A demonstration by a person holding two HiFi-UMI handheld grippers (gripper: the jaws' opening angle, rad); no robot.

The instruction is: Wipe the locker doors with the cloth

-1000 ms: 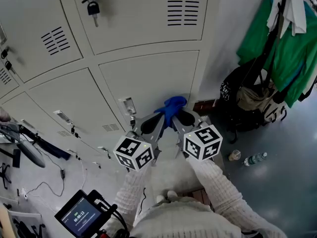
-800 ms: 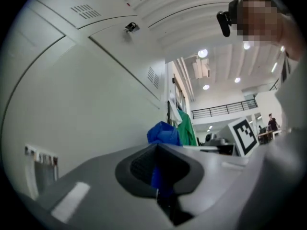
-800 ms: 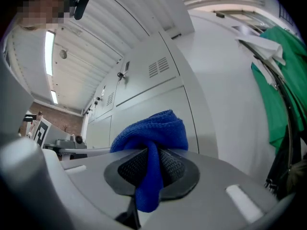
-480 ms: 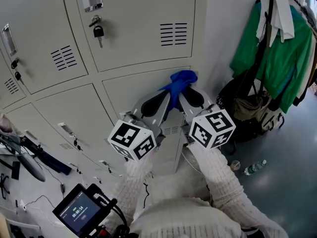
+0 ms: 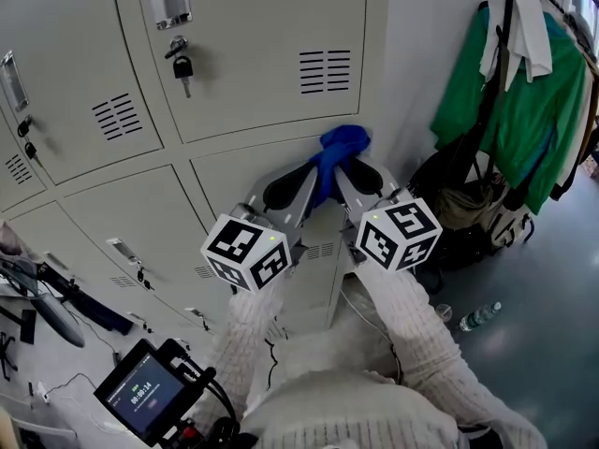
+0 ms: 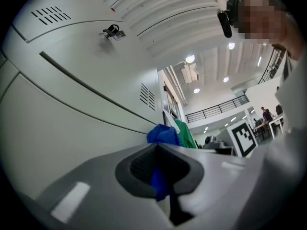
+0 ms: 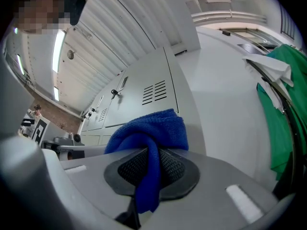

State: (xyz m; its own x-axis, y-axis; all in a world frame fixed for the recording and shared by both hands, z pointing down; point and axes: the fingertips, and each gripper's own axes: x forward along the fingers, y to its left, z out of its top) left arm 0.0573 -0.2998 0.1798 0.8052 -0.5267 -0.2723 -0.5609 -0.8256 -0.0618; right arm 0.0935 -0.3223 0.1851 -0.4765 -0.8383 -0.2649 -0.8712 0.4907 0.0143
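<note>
Two tools share one blue cloth, and that pairing has held through the last second. What has changed is where the bundle sits. The left tool [image 6: 158, 172] is clamped narrow on a thin blue tail of the cloth [image 6: 163, 135], its pads closed onto the fabric. From there the bunched cloth [image 5: 342, 144] stands out past both tool tips. A second ago it lay low on the lower locker door [image 5: 245, 170], toward that door's bottom right corner. Now it sits at the door's top right corner, at the seam under the upper locker door [image 5: 253, 36] with its padlock [image 5: 182, 65]. Over the last half second the climb has nearly stopped. The right tool [image 7: 147, 170] is likewise shut on a thick fold of the cloth [image 7: 154, 127] that runs down between its pads. By my reading, one upward stroke along the right edge of the lower door is about spent, so the wipe is under way but far from done. The door's left half, the upper door and the doors further left look unvisited. The green garment [image 5: 513, 92] hangs well to the right, clear of the stroke.
</note>
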